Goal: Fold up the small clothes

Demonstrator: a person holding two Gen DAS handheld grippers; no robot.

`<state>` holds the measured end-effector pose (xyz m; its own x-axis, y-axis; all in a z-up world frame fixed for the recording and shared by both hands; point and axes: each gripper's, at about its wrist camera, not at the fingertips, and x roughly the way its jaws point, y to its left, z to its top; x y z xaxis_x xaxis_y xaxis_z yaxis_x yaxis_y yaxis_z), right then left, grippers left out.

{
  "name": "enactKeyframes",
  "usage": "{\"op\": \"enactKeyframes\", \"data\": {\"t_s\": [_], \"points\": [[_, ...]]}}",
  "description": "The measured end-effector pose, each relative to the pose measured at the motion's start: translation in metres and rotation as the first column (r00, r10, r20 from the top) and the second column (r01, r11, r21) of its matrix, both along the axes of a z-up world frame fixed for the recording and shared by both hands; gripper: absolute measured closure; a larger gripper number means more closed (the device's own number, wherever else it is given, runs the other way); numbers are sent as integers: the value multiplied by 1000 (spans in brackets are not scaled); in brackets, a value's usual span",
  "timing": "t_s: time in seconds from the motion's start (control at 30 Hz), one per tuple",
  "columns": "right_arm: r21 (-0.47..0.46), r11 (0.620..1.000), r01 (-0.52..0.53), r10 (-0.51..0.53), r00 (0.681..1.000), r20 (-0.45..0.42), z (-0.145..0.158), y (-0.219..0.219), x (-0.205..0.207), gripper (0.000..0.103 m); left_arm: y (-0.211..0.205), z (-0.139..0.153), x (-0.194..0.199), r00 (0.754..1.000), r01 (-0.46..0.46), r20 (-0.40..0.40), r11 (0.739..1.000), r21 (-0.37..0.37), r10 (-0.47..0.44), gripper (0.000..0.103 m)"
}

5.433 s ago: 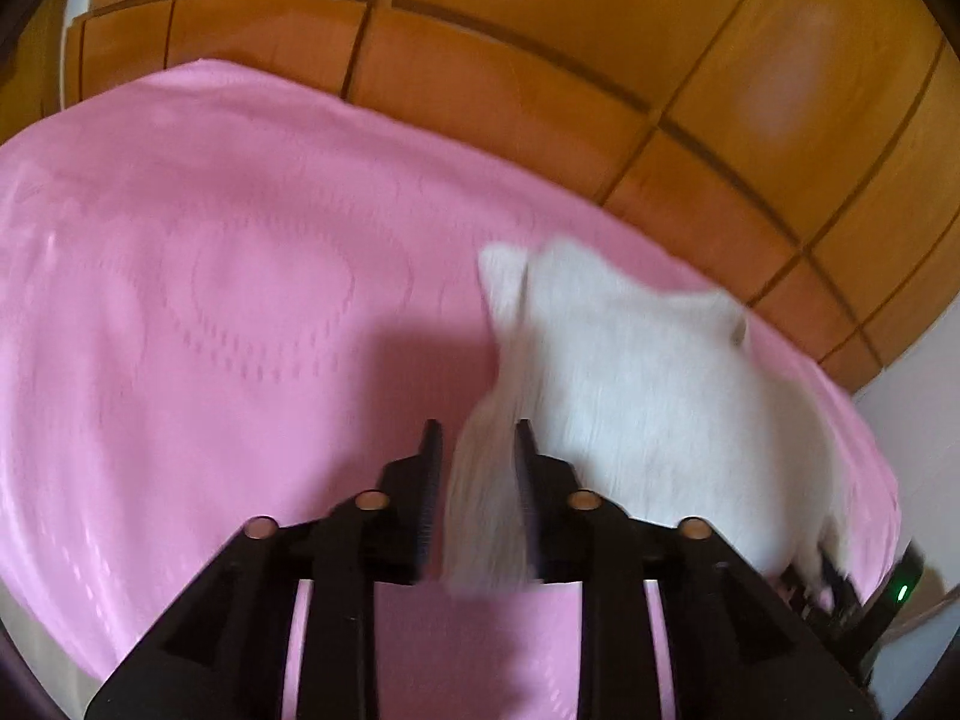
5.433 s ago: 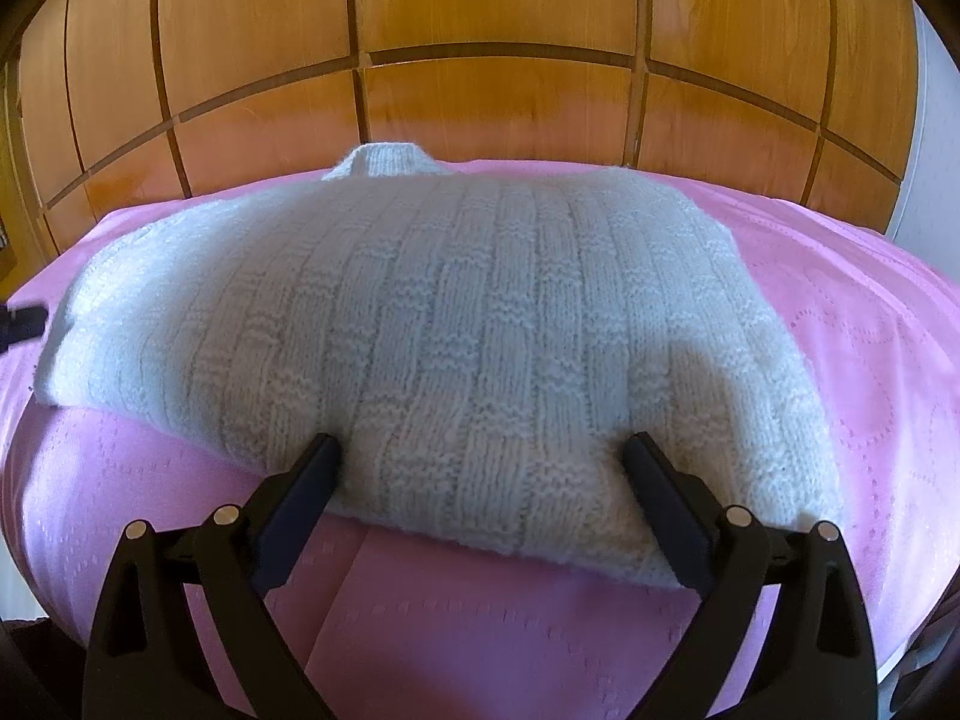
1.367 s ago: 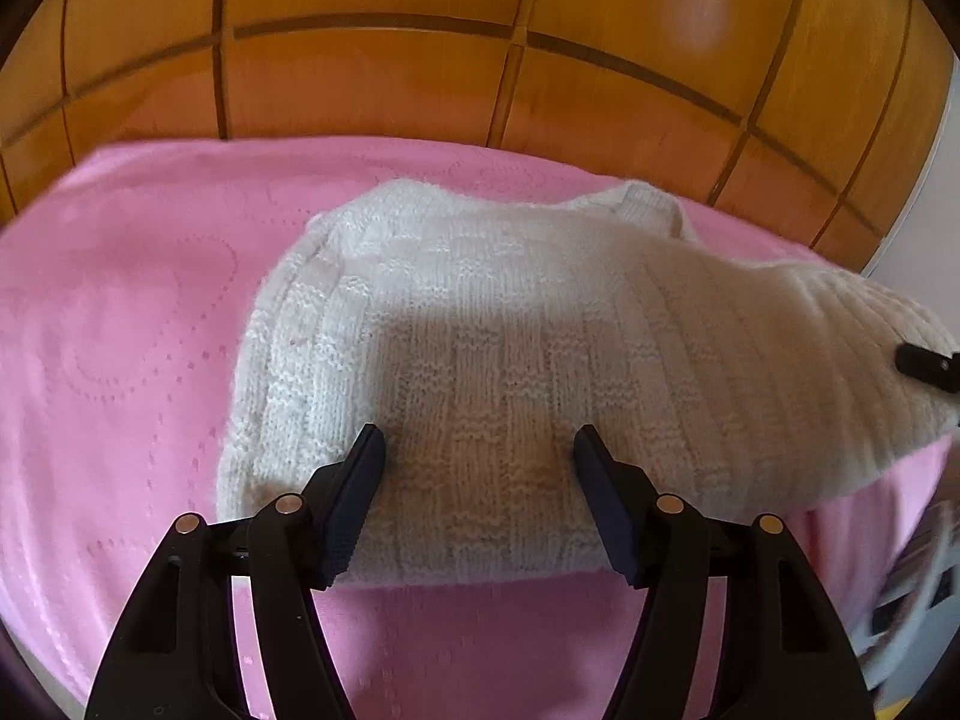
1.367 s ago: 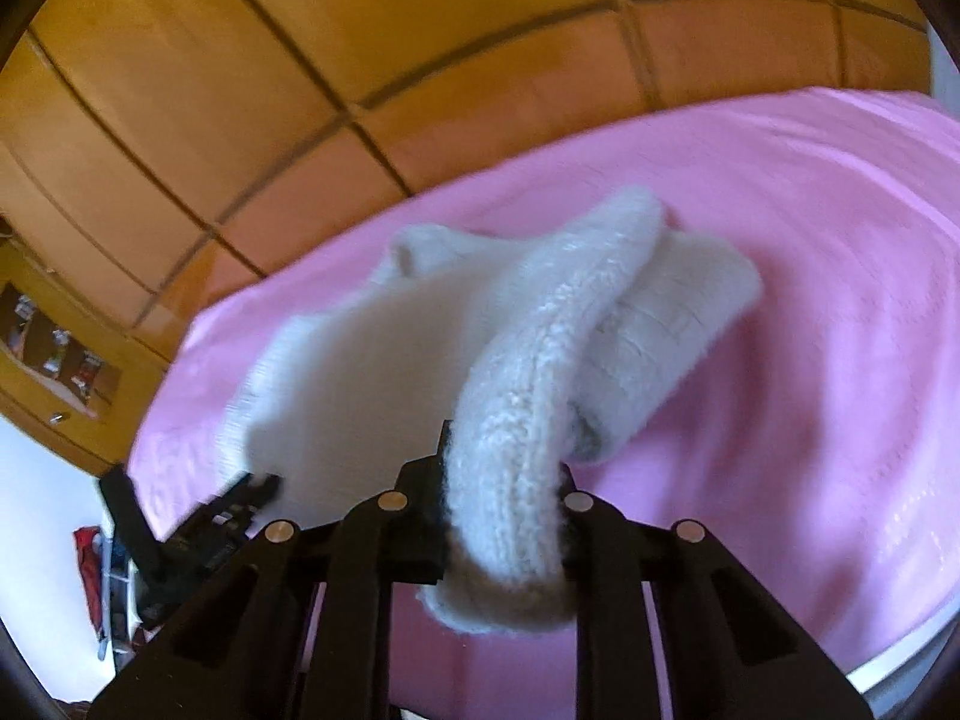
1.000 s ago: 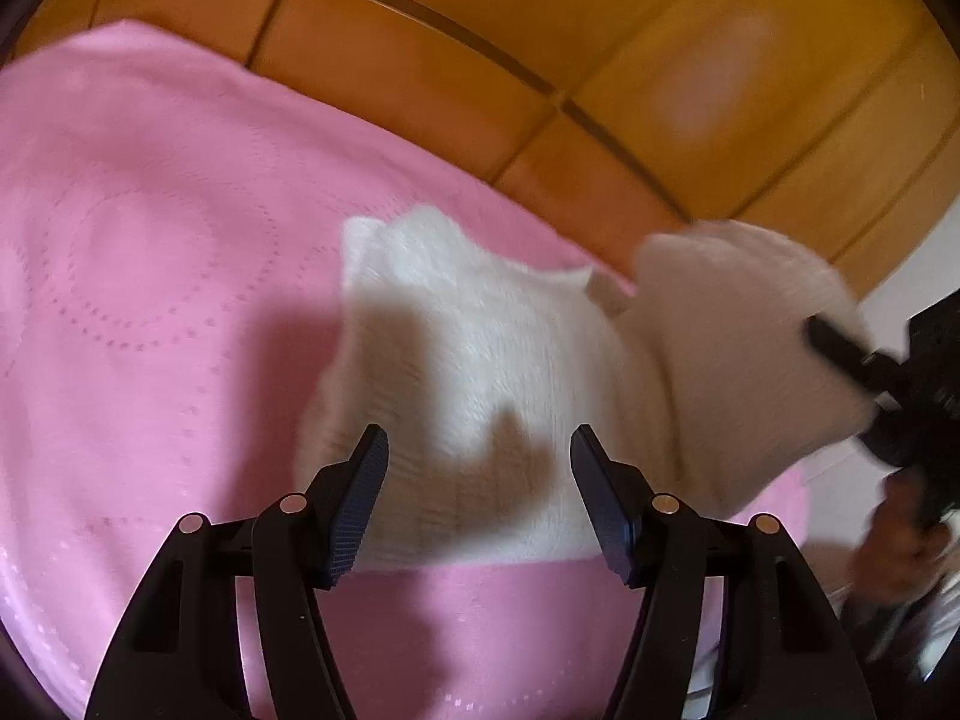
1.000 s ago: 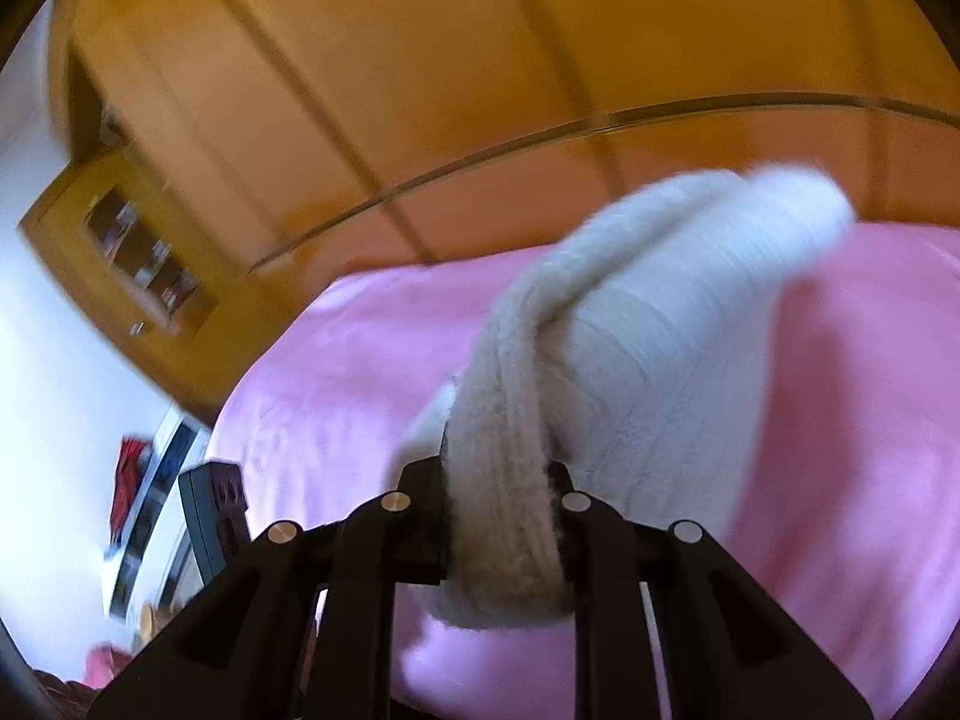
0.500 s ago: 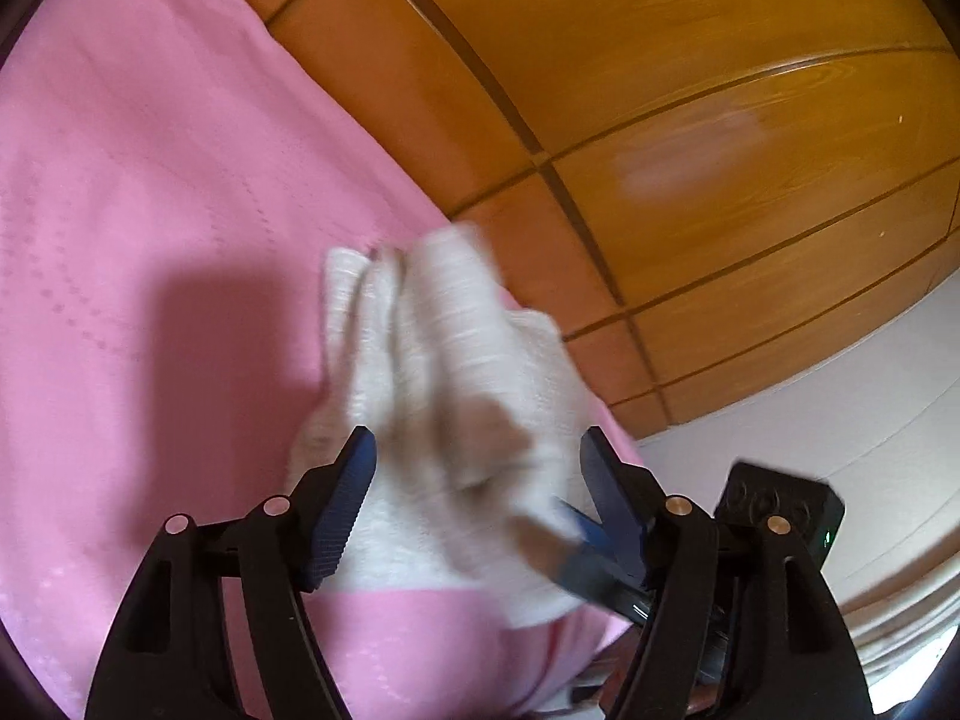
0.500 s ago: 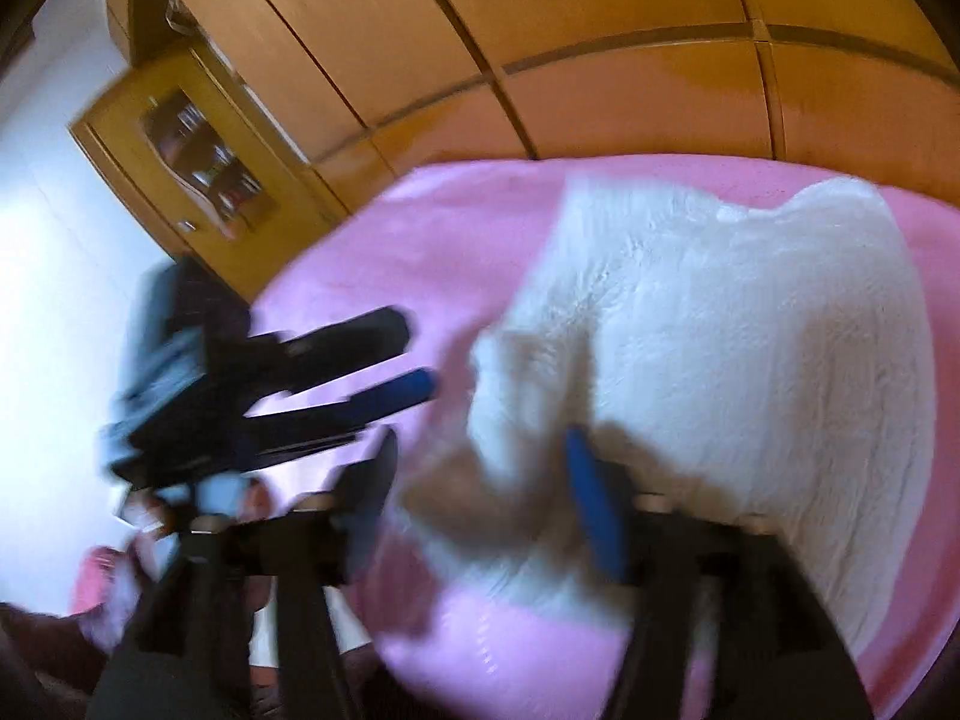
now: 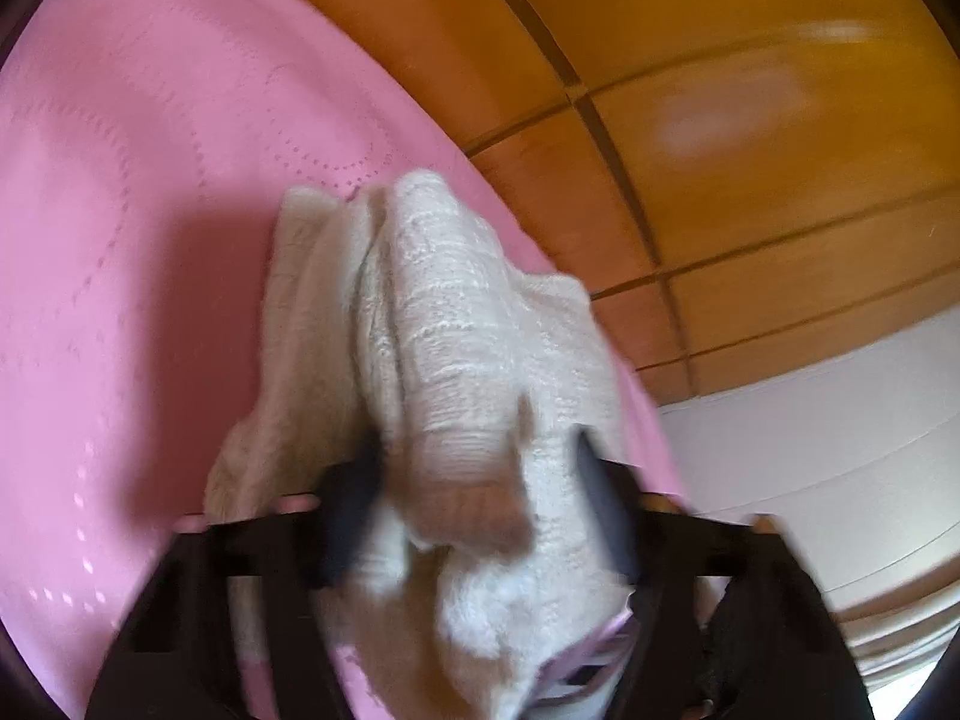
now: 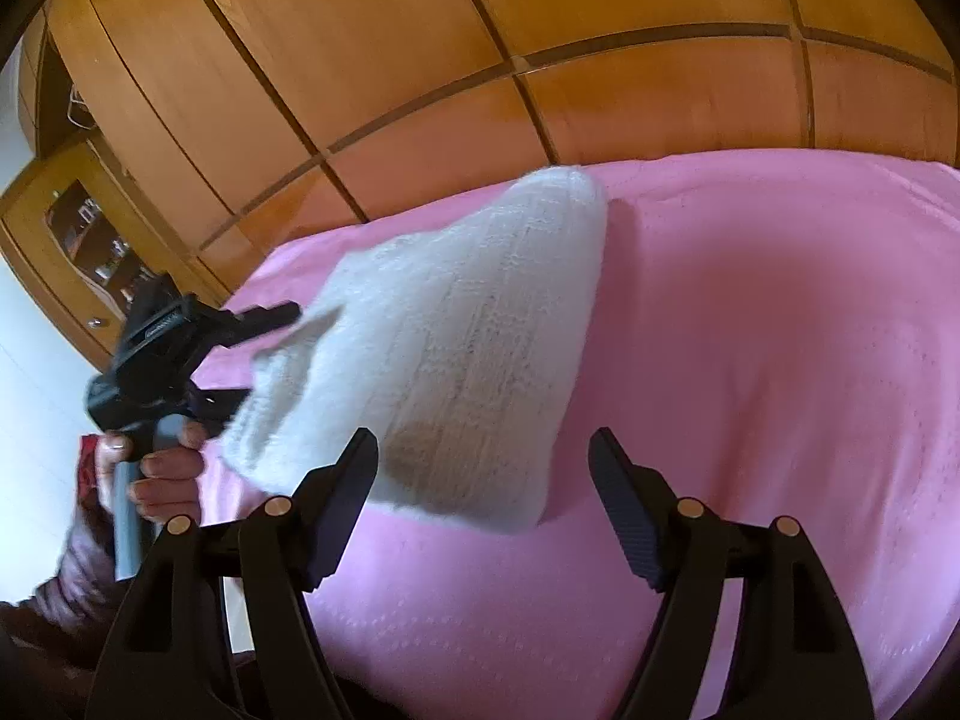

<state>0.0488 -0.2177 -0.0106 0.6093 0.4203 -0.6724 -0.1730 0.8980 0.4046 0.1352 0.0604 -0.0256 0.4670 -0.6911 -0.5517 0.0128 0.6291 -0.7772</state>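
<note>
Two views. Left wrist: left claw (image 9: 480, 516) spread wide, white knit sweater (image 9: 456, 360) bunched between and over its fingers; blur hides whether the fabric is touched or merely draped. A second ago the garment lay flat ahead of this claw, so one side has been carried across: fold likely half done. Sweater's near edge is cut off behind the claw.

Right wrist: right claw (image 10: 483, 480) spread, empty; it pinched a thick roll of knit a second ago and has let go. Sweater (image 10: 456, 360) sits doubled on the pink bed (image 10: 780, 360), left of centre. Left claw (image 10: 240, 354) is at its far edge, tips hidden by the sweater.
</note>
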Motion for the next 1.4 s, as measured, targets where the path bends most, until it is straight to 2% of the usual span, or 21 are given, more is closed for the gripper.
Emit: {"op": "enactKeyframes", "data": {"t_s": [0.03,0.1,0.17,0.23,0.3,0.33,0.4,0.47,0.5,0.53,0.6,0.67,0.77,0.9,1.03,1.17,1.23,1.3,1.4], "points": [[-20,1000,-1,1,1000,9,0,5,1,30,-6,4,3,1000,-2,12,998,58,1,79],[-47,999,-11,12,1000,24,1,15,5,31,-11,17,4,998,-20,62,991,134,12,85],[-68,997,-34,36,999,38,4,31,8,38,-8,35,2,993,-53,109,980,193,32,86],[-90,994,-66,71,996,54,4,44,1,39,0,50,-8,986,-81,162,965,249,41,87],[-140,986,-94,103,993,61,0,59,-4,38,1,50,-15,983,-102,181,929,357,38,87],[-153,983,-97,105,993,49,-6,63,-4,37,1,41,-18,986,-99,166,910,403,34,87],[-188,977,-102,108,994,23,-21,76,0,34,-7,12,-12,994,-88,97,851,518,43,86],[-256,960,-116,132,990,48,-28,86,-2,27,-10,-3,-16,992,-115,101,820,561,70,76],[-301,945,-128,152,987,57,-28,92,-5,21,-13,-2,-18,990,-128,117,809,573,74,73],[-316,937,-147,173,983,57,-27,95,-7,12,-16,0,-20,988,-138,132,800,585,74,67],[-312,929,-201,224,974,42,-23,95,-7,3,-24,7,-23,983,-168,162,761,626,84,55],[-295,925,-240,265,963,45,-13,88,-10,3,-26,10,-26,981,-172,179,748,641,72,55],[-237,944,-227,248,967,60,3,69,-6,2,-31,15,-25,978,-184,202,716,674,61,50],[-102,988,-115,124,988,94,28,28,22,2,-27,12,-33,975,-191,218,701,687,52,50],[42,999,-2,-1,996,89,33,7,66,2,-28,13,-38,971,-194,236,682,705,32,50],[81,996,-24,28,999,-45,23,11,110,2,-28,13,-40,969,-191,245,676,712,16,50],[176,984,-41,62,992,-112,18,10,125,2,-25,12,-41,969,-189,246,682,707,14,50],[182,981,-61,82,991,-107,20,12,130,2,-22,10,-40,971,-182,240,696,694,14,50],[154,983,-95,111,989,-97,19,25,142,3,-20,6,-40,971,-180,239,702,689,15,50]]}}
